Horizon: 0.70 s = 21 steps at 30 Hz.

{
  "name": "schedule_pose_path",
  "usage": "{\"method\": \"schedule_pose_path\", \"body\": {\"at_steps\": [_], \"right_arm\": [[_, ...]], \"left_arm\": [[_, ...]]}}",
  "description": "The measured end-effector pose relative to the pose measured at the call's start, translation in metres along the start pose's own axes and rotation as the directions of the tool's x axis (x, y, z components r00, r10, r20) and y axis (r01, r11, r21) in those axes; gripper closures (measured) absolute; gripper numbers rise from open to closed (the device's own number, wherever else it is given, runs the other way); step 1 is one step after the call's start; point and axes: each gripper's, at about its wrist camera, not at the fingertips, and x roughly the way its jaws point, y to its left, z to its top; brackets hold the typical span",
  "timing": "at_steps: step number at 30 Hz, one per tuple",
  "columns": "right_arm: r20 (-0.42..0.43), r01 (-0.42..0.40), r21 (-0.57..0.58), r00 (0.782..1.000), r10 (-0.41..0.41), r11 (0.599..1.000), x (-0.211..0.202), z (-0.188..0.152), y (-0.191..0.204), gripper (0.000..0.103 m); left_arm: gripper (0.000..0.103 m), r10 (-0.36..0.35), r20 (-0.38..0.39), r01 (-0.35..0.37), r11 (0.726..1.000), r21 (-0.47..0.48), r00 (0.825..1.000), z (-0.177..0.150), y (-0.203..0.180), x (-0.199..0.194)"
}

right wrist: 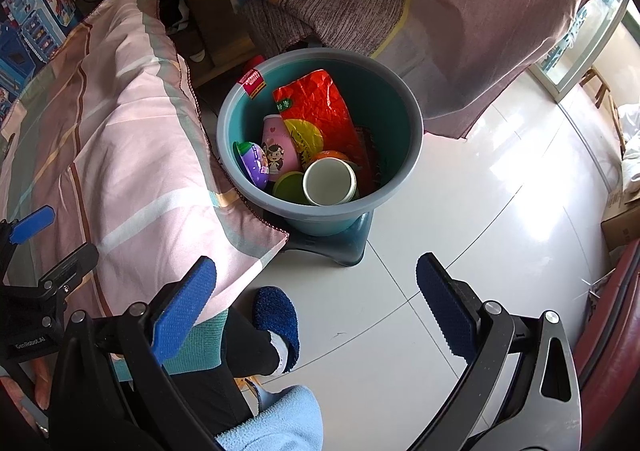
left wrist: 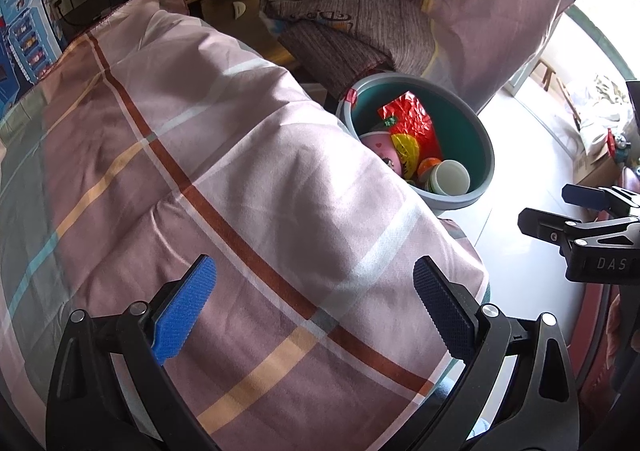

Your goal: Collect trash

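You have a bed [left wrist: 180, 155] filling the left and centre of the left wrist view, its checked quilt [right wrist: 120, 155] spilling over the edge. To its right, the white tiled floor [right wrist: 460, 251] carries a dark stool [right wrist: 340, 247] at mid-frame, with a teal bucket [right wrist: 400, 107] of rubbish on top. A cardboard box [right wrist: 620, 223] sits at the right edge.

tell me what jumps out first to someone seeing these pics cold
The teal bucket on the white tile floor grabs the eye, packed with trash: a shiny red wrapper, a white paper cup and a pink cartoon cup. To its left lies a big pink plaid quilt. Both the left gripper and right gripper are open and empty.
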Motion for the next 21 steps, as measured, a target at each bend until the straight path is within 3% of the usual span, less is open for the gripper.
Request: {"method": "schedule_pose_path", "body": {"at_steps": [21], "right_arm": [[0.012, 0.028, -0.008, 1.0, -0.028, 1.0, 0.0009, 0.0005, 0.0023, 0.007]], "left_arm": [[0.004, 0.006, 0.002, -0.006, 1.0, -0.006, 1.0, -0.0003, 0.0044, -0.0013]]}}
